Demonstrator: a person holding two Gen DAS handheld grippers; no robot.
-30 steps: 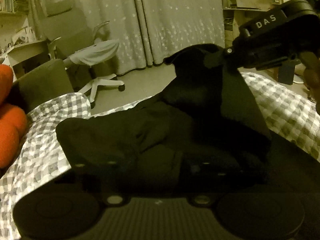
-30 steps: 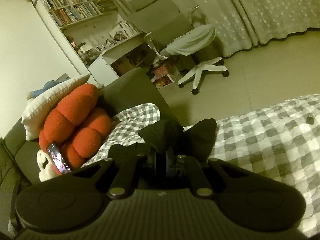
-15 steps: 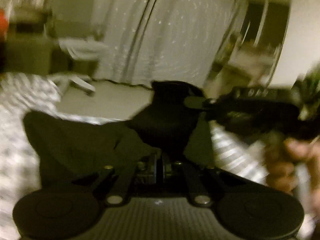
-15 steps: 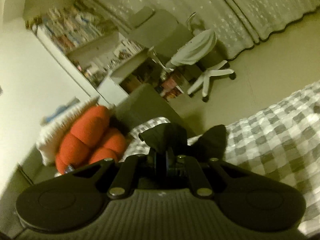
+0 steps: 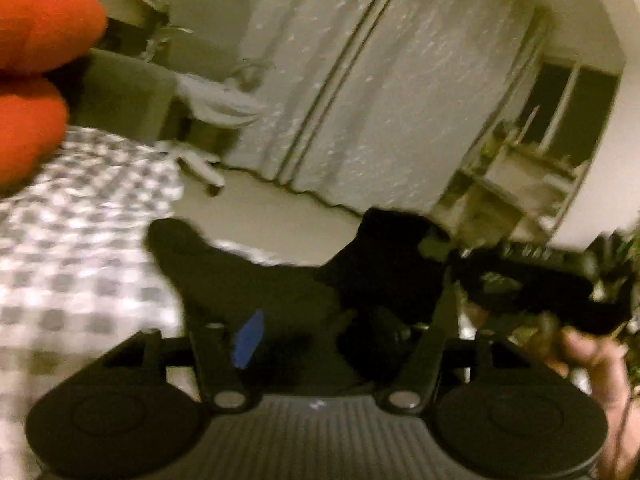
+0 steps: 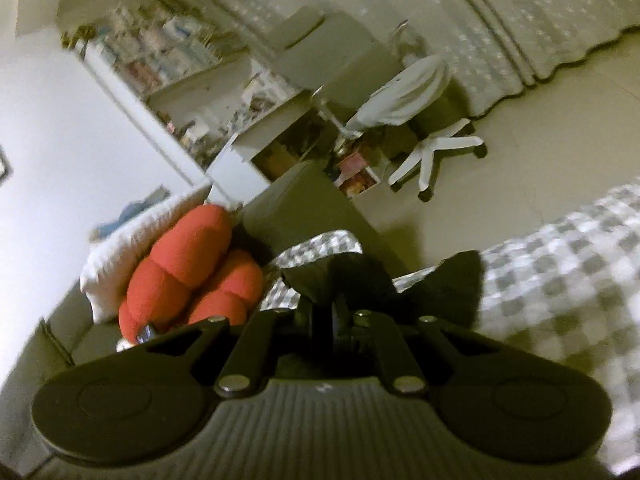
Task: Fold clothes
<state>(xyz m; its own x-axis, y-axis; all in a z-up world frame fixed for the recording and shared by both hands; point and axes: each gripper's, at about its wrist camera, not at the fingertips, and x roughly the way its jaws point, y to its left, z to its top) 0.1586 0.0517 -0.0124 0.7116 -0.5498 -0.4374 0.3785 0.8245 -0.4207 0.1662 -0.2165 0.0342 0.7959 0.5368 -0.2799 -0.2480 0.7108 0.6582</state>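
Observation:
A black garment [image 5: 256, 280] lies on the grey-and-white checked bedcover [image 5: 80, 216]. My left gripper [image 5: 320, 332] stands open over it; a blue pad [image 5: 249, 338] shows on its left finger and dark cloth lies between the fingers. My right gripper [image 6: 326, 312] is shut on a raised edge of the black garment [image 6: 332, 276], and its dark body [image 5: 536, 280] with the hand shows at the right of the left wrist view. The garment's other end [image 6: 456, 280] rests on the checked cover [image 6: 560, 280].
An orange cushion [image 6: 188, 268] and a white pillow [image 6: 120, 248] lie on the grey sofa [image 6: 304, 204] at the left. A white swivel chair [image 6: 420, 120], bookshelves [image 6: 168, 56] and curtains [image 5: 360, 80] stand beyond the floor.
My left gripper has opened and let go of the garment; half a second ago its fingers were closed together. Its view swung left. My right gripper keeps its hold and has lifted slightly.

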